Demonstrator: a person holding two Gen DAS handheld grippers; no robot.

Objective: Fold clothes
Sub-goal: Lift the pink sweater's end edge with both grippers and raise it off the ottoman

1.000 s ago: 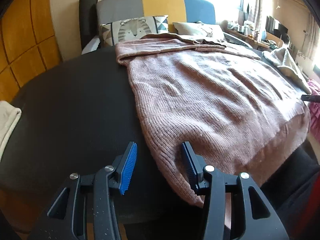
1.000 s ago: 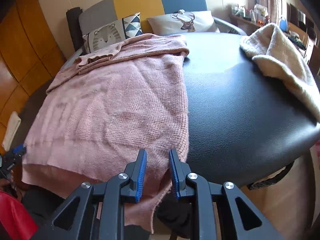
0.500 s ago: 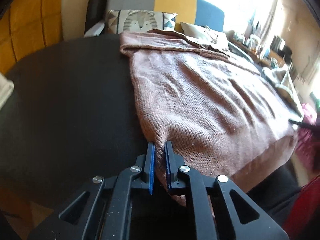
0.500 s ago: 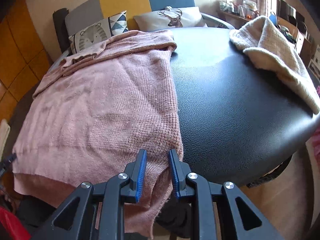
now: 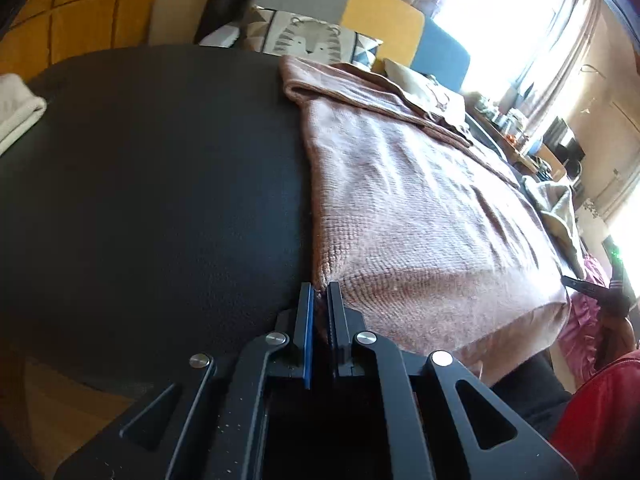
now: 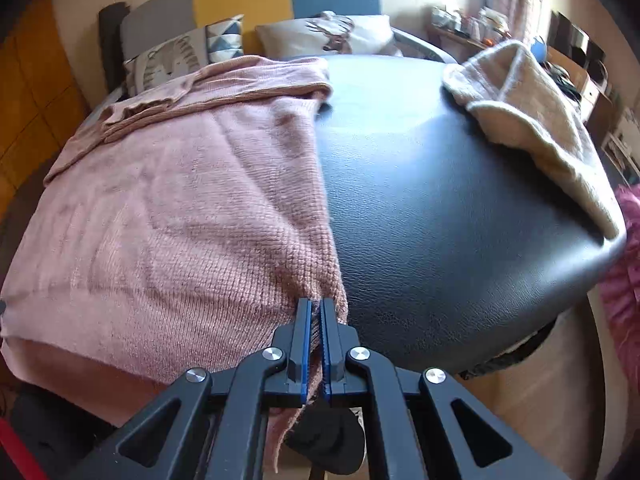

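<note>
Pink knit sweater (image 6: 168,216), one, spread flat on black leather-look tabletop (image 6: 432,208), hem hanging over near edge. Two black grippers with blue pads: left gripper (image 5: 319,292) clamped on left hem corner, right gripper (image 6: 315,308) clamped on right hem corner. One cream fleece garment (image 6: 532,120) at table's far right. Two printed cushions behind.

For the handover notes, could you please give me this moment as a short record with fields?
surface: black padded table
garment in work: pink knit sweater, spread flat, sleeves folded across its far end
left gripper: shut on the sweater's near hem corner on its side
right gripper: shut on the opposite near hem corner
other garment: cream knit, bunched at the table's far right edge
background: sofa with a tiger cushion
fold status: bottom-to-top fold not yet made
</note>
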